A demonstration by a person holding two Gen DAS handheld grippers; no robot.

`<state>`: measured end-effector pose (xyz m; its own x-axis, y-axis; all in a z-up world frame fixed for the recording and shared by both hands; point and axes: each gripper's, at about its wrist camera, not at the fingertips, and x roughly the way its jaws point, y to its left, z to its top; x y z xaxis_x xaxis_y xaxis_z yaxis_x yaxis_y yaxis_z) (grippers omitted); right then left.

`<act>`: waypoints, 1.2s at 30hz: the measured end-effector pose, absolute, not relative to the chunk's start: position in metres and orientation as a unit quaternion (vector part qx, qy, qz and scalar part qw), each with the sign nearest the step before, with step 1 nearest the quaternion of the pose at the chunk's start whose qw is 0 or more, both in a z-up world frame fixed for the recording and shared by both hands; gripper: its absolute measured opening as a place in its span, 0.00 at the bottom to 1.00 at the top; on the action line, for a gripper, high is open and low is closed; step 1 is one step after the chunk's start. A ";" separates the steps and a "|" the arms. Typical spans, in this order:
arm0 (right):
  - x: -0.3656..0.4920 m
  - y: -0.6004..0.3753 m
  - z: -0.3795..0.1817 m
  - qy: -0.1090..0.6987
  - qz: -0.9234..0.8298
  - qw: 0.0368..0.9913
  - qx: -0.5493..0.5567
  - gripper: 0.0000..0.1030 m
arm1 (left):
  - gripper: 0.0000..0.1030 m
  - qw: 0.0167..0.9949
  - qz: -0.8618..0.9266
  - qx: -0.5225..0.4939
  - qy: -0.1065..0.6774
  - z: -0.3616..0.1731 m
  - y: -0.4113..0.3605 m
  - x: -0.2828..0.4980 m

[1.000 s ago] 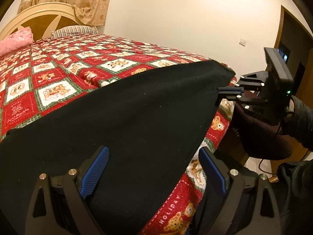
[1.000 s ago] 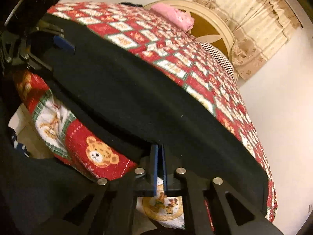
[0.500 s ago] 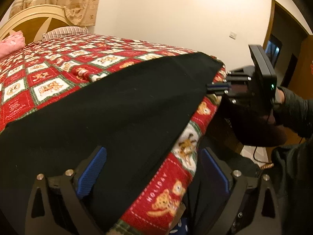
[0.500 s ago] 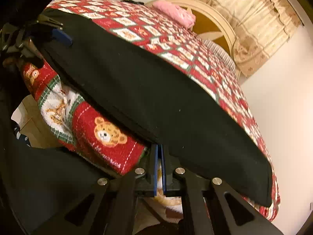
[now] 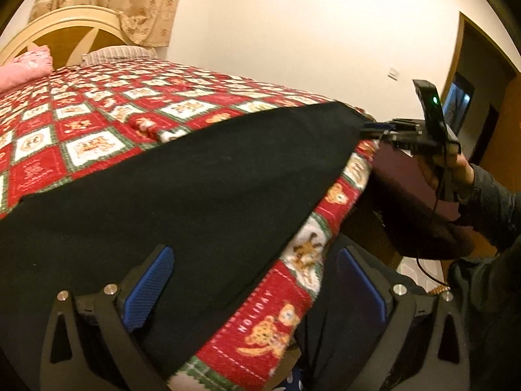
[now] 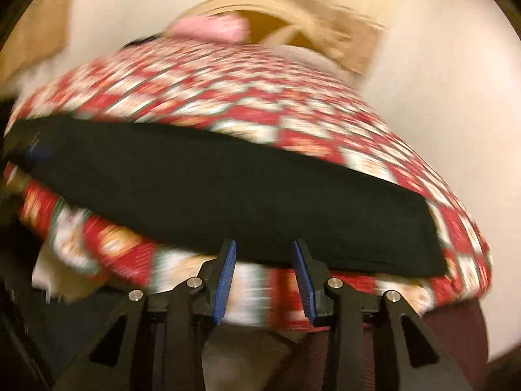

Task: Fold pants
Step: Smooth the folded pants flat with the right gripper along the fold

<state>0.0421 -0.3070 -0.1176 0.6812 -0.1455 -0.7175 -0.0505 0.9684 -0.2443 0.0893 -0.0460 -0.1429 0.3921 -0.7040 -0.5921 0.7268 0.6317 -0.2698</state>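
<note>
**Both grippers let go of the laid-out pants**

The black pants [image 5: 182,189] lay flat along the near edge of the bed's red holiday quilt [image 5: 97,123]. At its left end, the left gripper [image 5: 257,290] had just spread to its widest, pads clear of the cloth, holding nothing. At the right end, the right gripper [image 6: 263,277], clamped half a second earlier, had just parted its jaws, nothing between them. That fold looked set down; the next probably needed fresh grips.
</note>
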 end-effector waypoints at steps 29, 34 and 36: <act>0.073 -0.451 -0.106 0.403 -0.115 0.901 0.111 0.43 | 1.00 0.886 -0.287 0.028 0.364 -0.149 -0.018 0.113; 0.069 -0.475 -0.100 0.381 -0.144 0.902 0.145 0.43 | 1.00 0.886 -0.278 0.027 0.369 -0.149 -0.018 0.116; 0.072 -0.484 -0.103 0.383 -0.147 0.899 0.155 0.43 | 1.00 0.887 -0.274 0.026 0.370 -0.150 -0.018 0.116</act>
